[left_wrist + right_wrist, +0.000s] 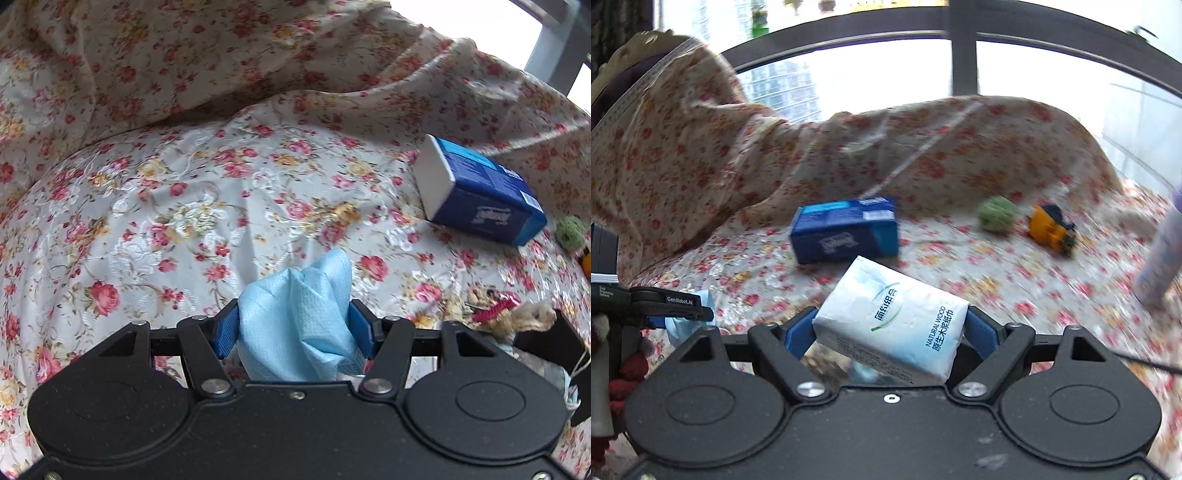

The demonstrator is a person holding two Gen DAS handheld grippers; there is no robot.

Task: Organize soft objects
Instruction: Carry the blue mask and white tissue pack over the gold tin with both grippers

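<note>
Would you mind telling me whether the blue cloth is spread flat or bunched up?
Bunched up: the blue cloth sits crumpled in folds, squeezed by the left gripper.

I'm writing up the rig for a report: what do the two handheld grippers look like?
Both match: the left gripper and right gripper have matte black bodies with two round housings, silver pivot screws, black linkage arms and ribbed blue finger pads. Seen from the right wrist view, the left one carries white "GenRobot.AI" lettering.
</note>
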